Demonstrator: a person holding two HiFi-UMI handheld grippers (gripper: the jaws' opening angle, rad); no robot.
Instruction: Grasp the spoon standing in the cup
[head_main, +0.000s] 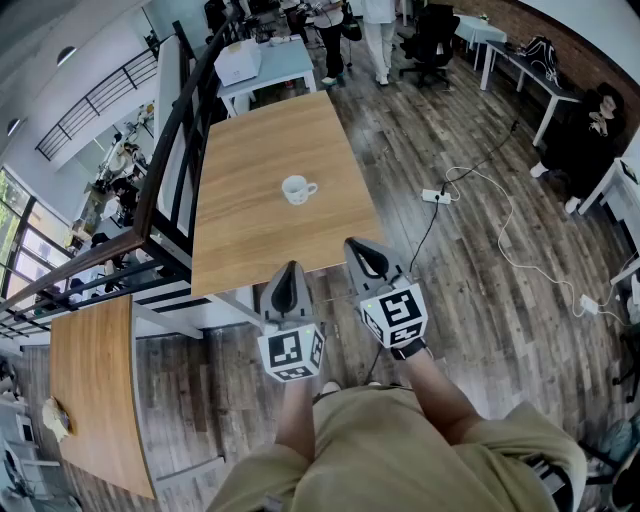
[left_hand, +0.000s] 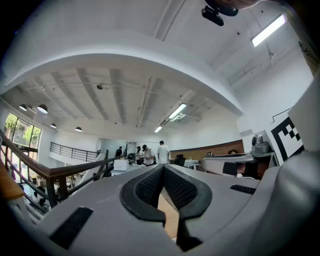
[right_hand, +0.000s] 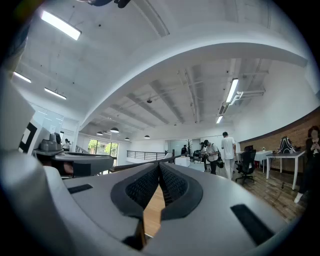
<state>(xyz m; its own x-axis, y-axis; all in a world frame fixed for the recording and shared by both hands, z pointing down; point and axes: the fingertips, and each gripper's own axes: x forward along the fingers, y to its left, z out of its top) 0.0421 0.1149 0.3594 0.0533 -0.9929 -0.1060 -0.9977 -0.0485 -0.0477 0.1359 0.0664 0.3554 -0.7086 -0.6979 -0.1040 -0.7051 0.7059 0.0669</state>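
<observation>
In the head view a white cup with its handle to the right stands near the middle of a wooden table. A spoon in it is too small to make out. Both grippers hover side by side before the table's near edge, well short of the cup. The left gripper is shut with nothing in it, and so is the right gripper. In the left gripper view the left gripper has its ribbed pads meeting at the tips. The right gripper view shows the right gripper the same, with a strip of tabletop below.
A dark railing runs along the table's left side. A second wooden table is at lower left, and a white table with a box stands behind. A power strip and cable lie on the floor to the right. People stand at the back.
</observation>
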